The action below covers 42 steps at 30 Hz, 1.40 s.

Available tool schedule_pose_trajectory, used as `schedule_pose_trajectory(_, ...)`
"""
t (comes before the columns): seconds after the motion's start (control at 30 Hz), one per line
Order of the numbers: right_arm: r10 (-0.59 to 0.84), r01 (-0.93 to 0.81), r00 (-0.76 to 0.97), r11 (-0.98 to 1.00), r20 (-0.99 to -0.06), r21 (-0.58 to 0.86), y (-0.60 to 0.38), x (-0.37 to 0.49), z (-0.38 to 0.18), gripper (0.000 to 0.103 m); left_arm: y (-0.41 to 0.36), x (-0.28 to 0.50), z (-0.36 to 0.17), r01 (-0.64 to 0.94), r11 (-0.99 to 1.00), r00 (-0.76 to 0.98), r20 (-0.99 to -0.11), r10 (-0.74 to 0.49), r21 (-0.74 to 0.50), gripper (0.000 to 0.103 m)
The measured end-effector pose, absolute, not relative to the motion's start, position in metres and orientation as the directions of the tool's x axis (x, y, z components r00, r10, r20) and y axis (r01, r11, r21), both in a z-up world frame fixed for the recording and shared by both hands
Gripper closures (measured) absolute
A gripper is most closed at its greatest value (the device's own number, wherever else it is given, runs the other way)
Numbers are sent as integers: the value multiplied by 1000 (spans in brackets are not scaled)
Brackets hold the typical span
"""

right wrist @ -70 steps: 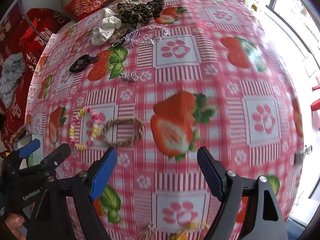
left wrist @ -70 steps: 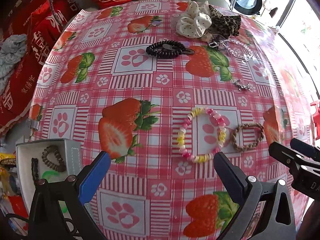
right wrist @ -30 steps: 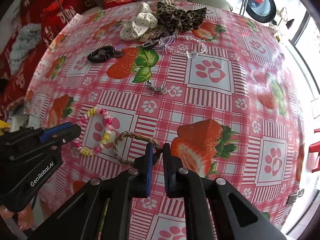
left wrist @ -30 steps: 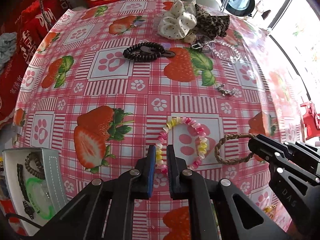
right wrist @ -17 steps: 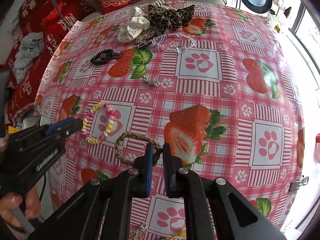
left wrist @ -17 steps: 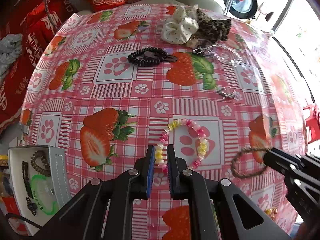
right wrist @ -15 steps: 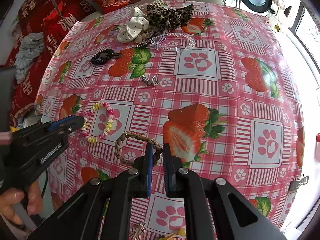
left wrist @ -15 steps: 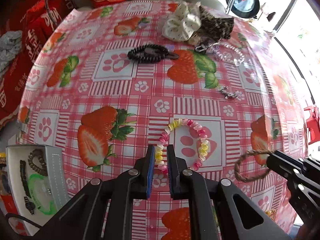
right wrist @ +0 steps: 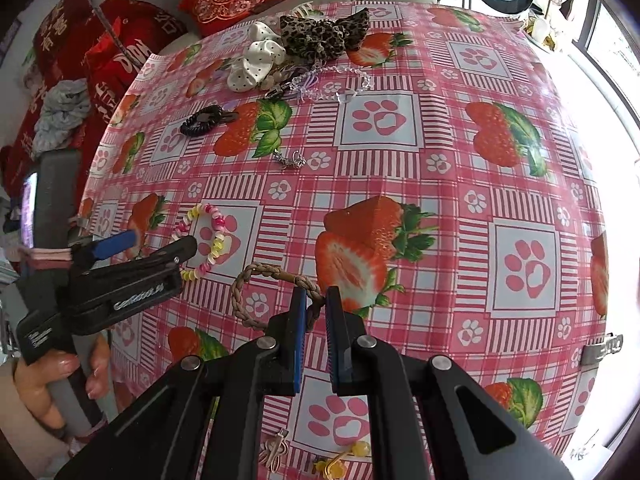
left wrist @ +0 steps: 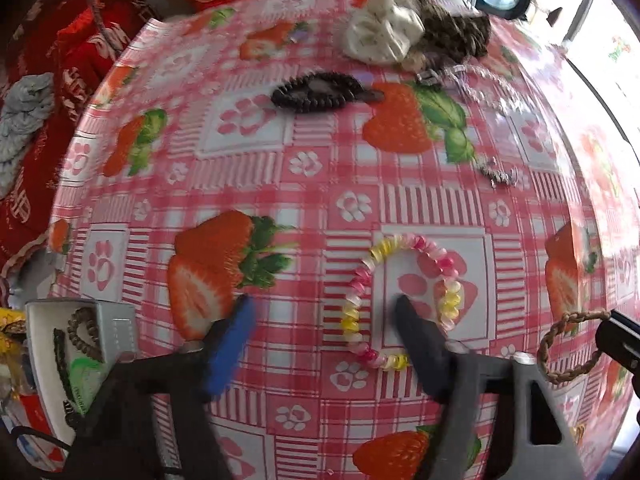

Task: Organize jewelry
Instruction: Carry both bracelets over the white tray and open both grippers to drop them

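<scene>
Left gripper (left wrist: pixel 320 312) fingers have just been opening; right gripper (right wrist: pixel 316 300) fingers stand pinched.

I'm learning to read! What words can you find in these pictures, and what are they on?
"GenRobot.AI": white print on the left gripper, smeared, so this is a best reading. Its jaws have just been opening, with one side of the bead bracelet between them.
Small label lower on that gripper: too blurred to read.
Chinese characters on the red cloth: too warped to read.
Tiny print on the green tag in the box: too small to read.
</scene>
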State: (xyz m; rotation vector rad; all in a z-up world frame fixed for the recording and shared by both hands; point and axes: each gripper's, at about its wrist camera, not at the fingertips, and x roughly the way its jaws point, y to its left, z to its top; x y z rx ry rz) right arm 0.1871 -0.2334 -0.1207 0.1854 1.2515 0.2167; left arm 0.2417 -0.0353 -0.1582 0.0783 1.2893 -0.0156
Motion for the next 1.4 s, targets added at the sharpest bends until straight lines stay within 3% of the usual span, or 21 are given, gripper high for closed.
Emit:
schedule_pose_trajectory(0.17, 262, -55, 296, 965, -918, 257, -235, 183, -120, 93, -45, 242, -156, 102, 995, 280, -960, -7, 23, 84)
schedule_pose_trajectory(0.2, 263, -54, 296, 964, -918, 259, -235, 182, -120, 93, -47, 241, -156, 105, 994, 279, -960, -9, 21, 87)
schedule_pose_trajectory(0.87, 308, -94, 293, 952, -905, 293, -232, 169, -104, 93, -32, 198, -96, 33, 993, 357, -927, -117, -112, 88)
schedule_pose_trajectory(1.4, 350, -154, 286, 936, -892, 317, -159, 151, -85, 93, 61, 136, -68, -49, 984, 393, -909, -139, -171, 87)
